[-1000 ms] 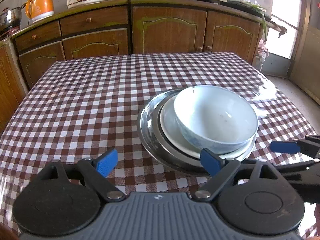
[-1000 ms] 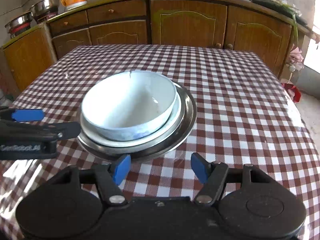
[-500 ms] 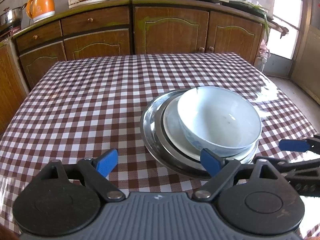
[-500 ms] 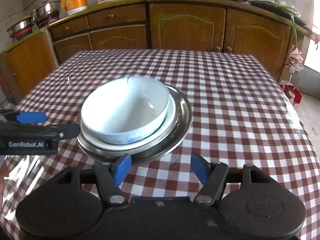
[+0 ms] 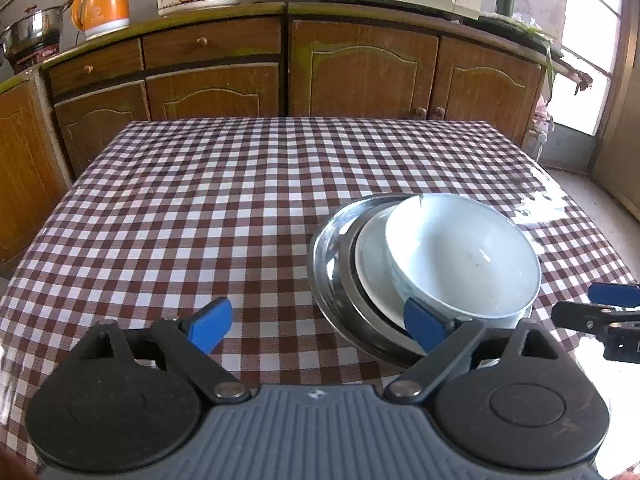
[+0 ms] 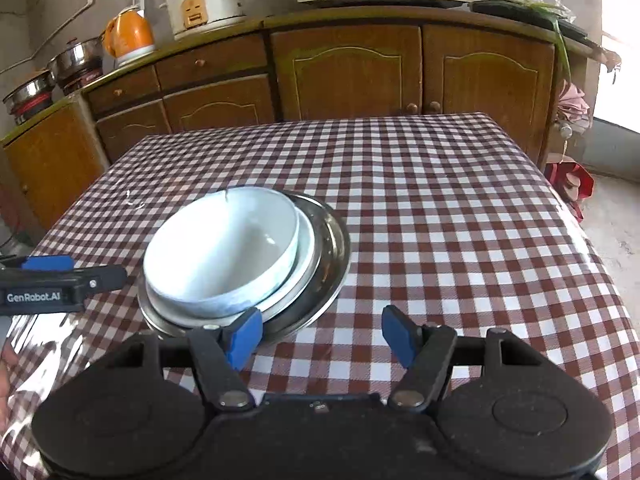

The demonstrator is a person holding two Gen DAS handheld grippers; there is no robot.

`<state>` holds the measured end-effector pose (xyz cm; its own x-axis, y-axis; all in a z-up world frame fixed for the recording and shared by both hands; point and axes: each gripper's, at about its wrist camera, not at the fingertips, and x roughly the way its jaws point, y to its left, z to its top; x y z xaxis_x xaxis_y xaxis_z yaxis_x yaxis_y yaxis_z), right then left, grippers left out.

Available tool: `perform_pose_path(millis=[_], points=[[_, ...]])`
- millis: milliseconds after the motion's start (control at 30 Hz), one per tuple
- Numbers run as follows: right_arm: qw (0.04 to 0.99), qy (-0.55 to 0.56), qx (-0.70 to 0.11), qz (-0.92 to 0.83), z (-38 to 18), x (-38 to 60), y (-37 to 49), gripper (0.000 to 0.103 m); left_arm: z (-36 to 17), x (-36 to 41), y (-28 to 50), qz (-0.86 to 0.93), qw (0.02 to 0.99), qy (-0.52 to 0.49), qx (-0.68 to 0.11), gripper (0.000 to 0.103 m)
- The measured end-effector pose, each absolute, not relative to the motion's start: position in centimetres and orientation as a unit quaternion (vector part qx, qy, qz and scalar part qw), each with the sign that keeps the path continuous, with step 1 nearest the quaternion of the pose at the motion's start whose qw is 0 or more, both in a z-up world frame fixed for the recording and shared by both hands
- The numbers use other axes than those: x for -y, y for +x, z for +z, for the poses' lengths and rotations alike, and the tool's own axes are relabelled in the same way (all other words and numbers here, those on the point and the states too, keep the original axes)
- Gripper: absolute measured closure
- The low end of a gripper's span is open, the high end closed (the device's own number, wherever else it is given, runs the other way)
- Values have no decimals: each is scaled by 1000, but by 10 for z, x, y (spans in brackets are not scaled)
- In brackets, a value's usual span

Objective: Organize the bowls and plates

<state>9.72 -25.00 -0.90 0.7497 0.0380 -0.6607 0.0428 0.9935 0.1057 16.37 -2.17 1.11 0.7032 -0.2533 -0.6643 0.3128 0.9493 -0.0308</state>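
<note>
My left gripper (image 5: 318, 324) and right gripper (image 6: 322, 330), jaws open and empty, flank the white bowl (image 6: 222, 250) nested on plates (image 6: 308, 248) at my twelve o'clock, apparently stacked for tidiness.

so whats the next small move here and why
Probably nothing more than easing both claws back. The white bowl already sits on the white plate inside the steel dish, one neat stack. The left claw and right claw are open, holding nothing, and no other dishes show on the checked tablecloth.
</note>
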Motion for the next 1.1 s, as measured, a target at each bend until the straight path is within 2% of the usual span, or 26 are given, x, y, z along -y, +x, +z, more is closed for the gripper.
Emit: perform_pose_path(millis=[200, 600, 1100], points=[[935, 58, -349, -9, -7, 248, 93, 24, 14, 23, 161, -145, 923, 44, -355, 0], [939, 66, -337, -3, 5, 237, 70, 24, 21, 24, 133, -84, 927, 51, -361, 0], [936, 77, -343, -3, 4, 232, 42, 24, 26, 24, 103, -100, 926, 36, -363, 0]])
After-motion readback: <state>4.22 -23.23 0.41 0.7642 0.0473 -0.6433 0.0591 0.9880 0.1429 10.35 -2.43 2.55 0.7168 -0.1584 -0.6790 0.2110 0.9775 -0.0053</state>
